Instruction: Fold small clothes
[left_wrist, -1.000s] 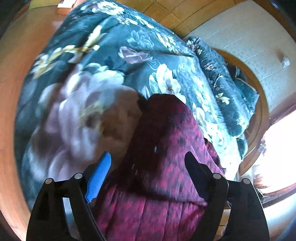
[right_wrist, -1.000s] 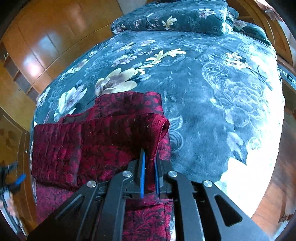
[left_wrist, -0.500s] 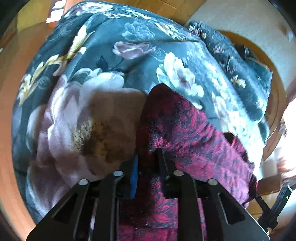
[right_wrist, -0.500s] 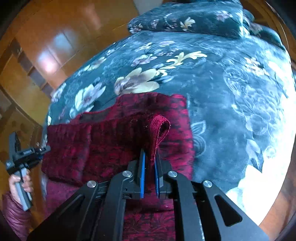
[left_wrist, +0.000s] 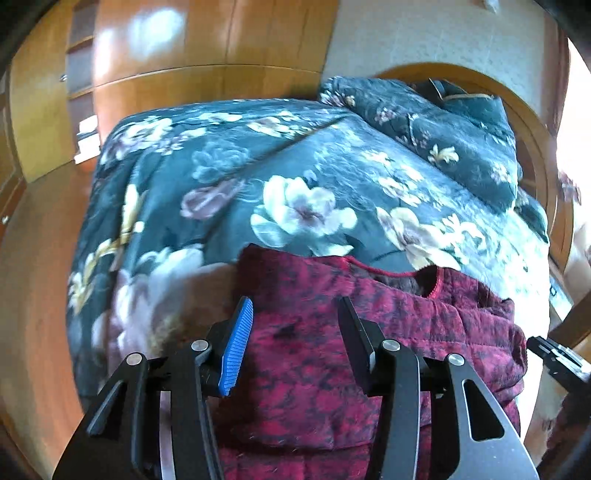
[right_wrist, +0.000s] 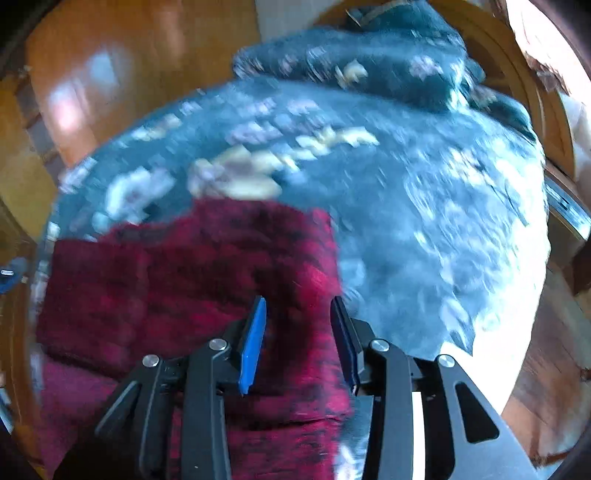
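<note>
A dark red patterned garment (left_wrist: 332, 354) lies folded on the floral bedspread (left_wrist: 221, 177). Its neckline shows toward the back in the left wrist view. My left gripper (left_wrist: 295, 314) hovers just above the garment's left part, its jaws opening and nothing pinched between the pads. In the blurred right wrist view the same garment (right_wrist: 207, 273) lies flat, and my right gripper (right_wrist: 298, 314) stands over its right edge. Its jaws are opening too, with the cloth lying below them and no fold held.
The bed is covered by a dark teal quilt with large pale flowers. Matching pillows (left_wrist: 436, 133) lie at the curved wooden headboard (left_wrist: 524, 122). Wooden wardrobe panels (left_wrist: 184, 48) stand behind the bed. The other gripper's tip (left_wrist: 554, 360) shows at the right edge.
Both grippers let go of the garment and opened. The fold the right one held upright now lies flat. The left gripper closed on the cloth, then released, lifted and rolled level.
</note>
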